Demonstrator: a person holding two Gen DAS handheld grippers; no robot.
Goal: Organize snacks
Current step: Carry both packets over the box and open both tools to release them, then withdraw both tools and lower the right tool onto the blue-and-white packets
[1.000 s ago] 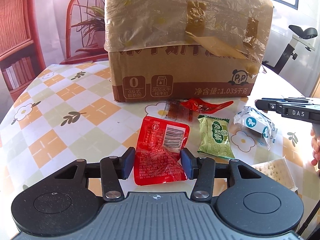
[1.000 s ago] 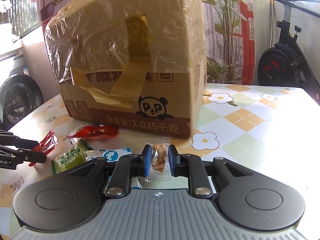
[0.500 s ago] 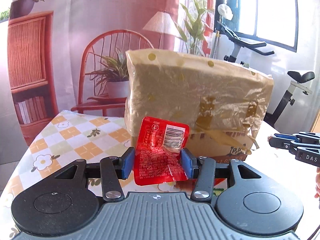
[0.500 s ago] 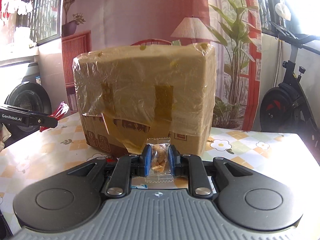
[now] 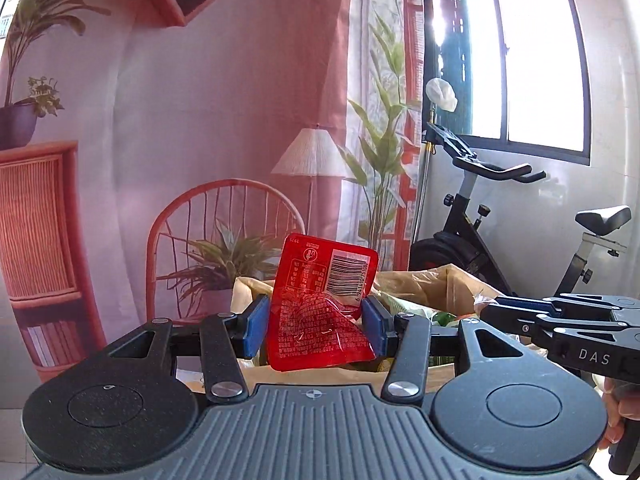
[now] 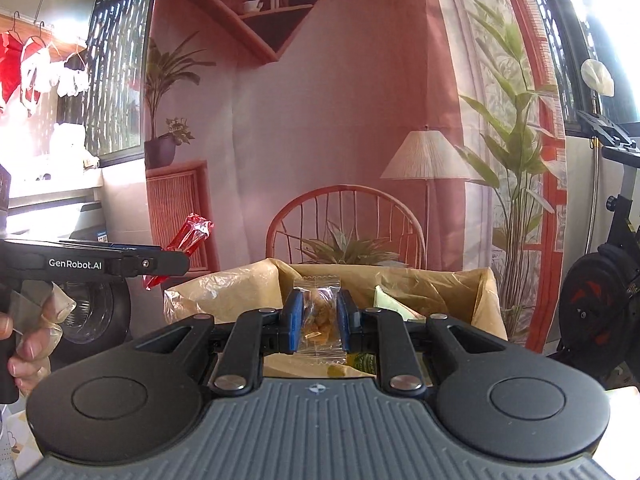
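Up above the cardboard box, the left gripper pinches a red snack packet between its blue pads; the packet stands upright with its barcode at about one o'clock on its face, and its crinkled lower half fills the gap between the two fingers. Seen from the left wrist view, the box's open, plastic-lined top lies just beyond the packet, from three o'clock round toward the centre, with green wrappers showing inside it. At four o'clock in that view the right gripper reaches in from the side, a person's hand gripping its handle at the lower edge.

From the right wrist view, the right gripper has its fingers drawn close together on a small clear sachet of golden-brown pieces, held upright with its crimped ends above and below the pads. The open box sits straight ahead at twelve o'clock of the fingers, its tan lining folded over the rim; a pale green packet lies inside at about two o'clock of the sachet. At nine o'clock the left gripper comes in level, the red packet sticking out past its tip, and a hand holds its grip below. Behind everything hangs a printed backdrop, with an exercise bike at three o'clock.
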